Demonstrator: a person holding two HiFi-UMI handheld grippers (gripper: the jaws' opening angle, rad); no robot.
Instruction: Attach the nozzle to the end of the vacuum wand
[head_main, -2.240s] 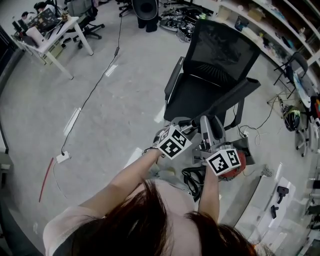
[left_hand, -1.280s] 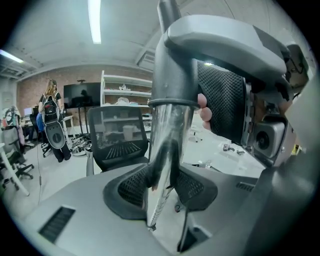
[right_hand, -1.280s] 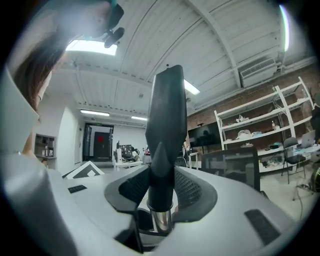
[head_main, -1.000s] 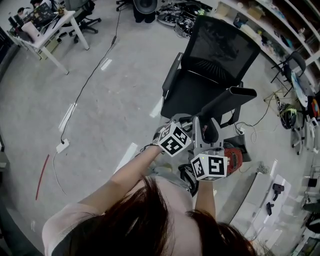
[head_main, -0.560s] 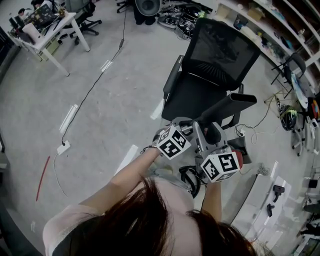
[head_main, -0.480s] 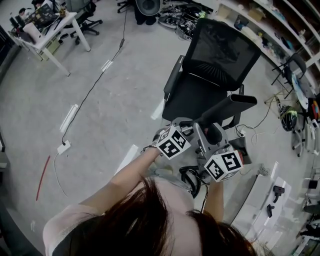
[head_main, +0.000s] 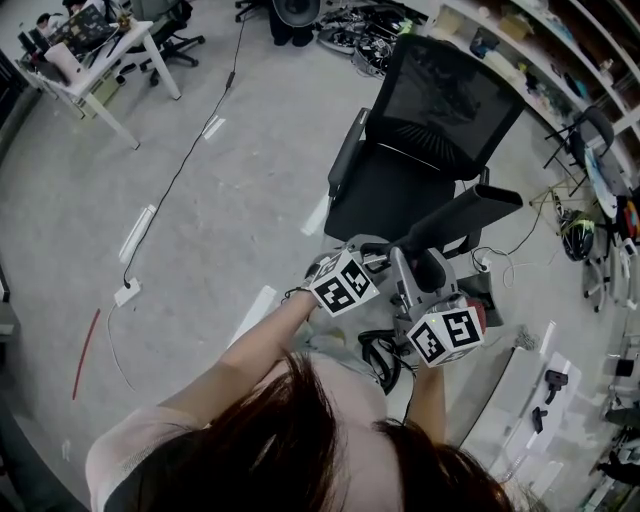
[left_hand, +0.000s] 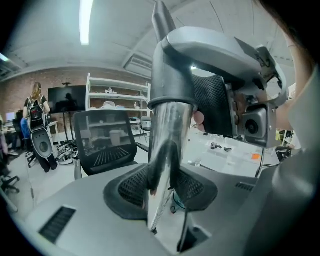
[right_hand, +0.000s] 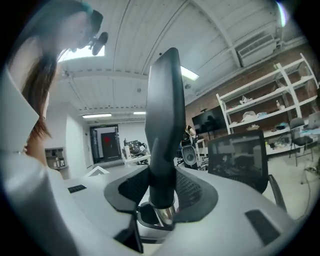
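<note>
The black tapered nozzle (head_main: 455, 215) juts up to the right over the chair seat. In the right gripper view the nozzle (right_hand: 165, 110) stands between the jaws of my right gripper (right_hand: 161, 192), which is shut on its base, and a chrome ring shows just below. My left gripper (left_hand: 162, 187) is shut on the chrome vacuum wand (left_hand: 167, 135), whose top goes into the nozzle's grey collar. In the head view the left gripper (head_main: 372, 252) and right gripper (head_main: 415, 278) sit close together, the right one further along the nozzle.
A black mesh office chair (head_main: 420, 130) stands right behind the grippers. A coiled black hose (head_main: 385, 355) and a red vacuum body (head_main: 484, 318) lie below them. A white bench (head_main: 520, 400) with small parts is at the lower right, shelves at the far right, and a cable (head_main: 190, 160) crosses the floor.
The right gripper has shifted a little to the right and the nozzle's tip has swung slightly right and down. The left gripper has barely moved.
</note>
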